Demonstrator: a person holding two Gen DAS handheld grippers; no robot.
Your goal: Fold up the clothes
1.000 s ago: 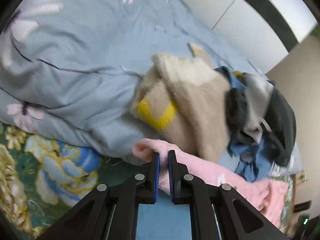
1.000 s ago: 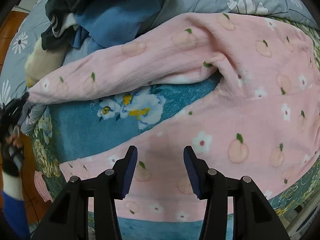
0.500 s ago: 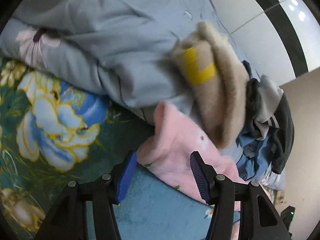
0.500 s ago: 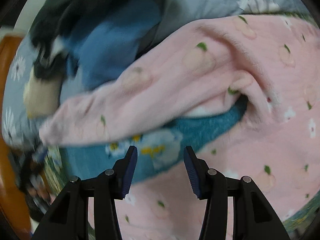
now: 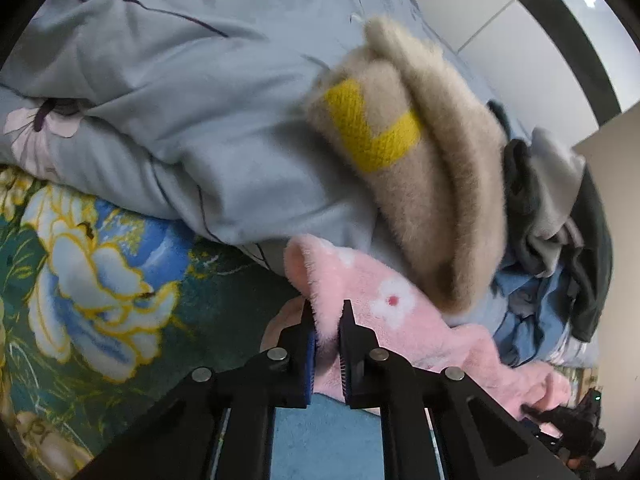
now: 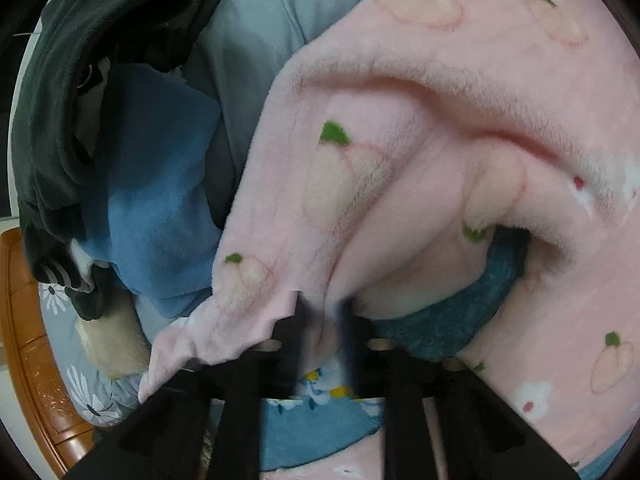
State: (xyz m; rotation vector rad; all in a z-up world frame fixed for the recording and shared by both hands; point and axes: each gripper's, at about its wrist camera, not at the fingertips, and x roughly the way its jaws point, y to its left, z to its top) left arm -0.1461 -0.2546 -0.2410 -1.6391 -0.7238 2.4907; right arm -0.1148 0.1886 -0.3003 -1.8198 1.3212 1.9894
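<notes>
Now clenched on cloth: left gripper (image 5: pixel 326 322), its two blue-padded jaws nearly together, pinching a fold of the pink fleece garment (image 5: pixel 384 312) near its cuffed end. Right gripper (image 6: pixel 320 316) likewise clamped, jaws close with a pleat of the same pink fleece bunched between them; motion blur over the fingertips, yet the pinched ridge plain to see.

Outward from the left claw: pink garment running away to the right, printed with white flowers, lying over a teal floral blanket (image 5: pixel 92 280). Just beyond it, touching its upper edge, one beige fuzzy sweater (image 5: pixel 440 200) with a yellow stripe, draped on a grey-blue quilt (image 5: pixel 180 100) that fills the far left. Farther right, a heap of dark and blue clothes (image 5: pixel 560 240), count not clear. White tiled wall (image 5: pixel 520 40) behind.

Outward from the right claw: pink fleece rising in a big fold above and to the right, peach and flower prints across it, a teal patch of the blanket (image 6: pixel 440 320) showing under the fold. To the left, one blue fleece piece (image 6: pixel 160 200) and one dark green garment (image 6: pixel 80 100), piled against the quilt (image 6: pixel 260 40). Wooden bed frame (image 6: pixel 28 340) at the near left edge.

No containers visible. Two grippers, one pink garment held at two spots.
</notes>
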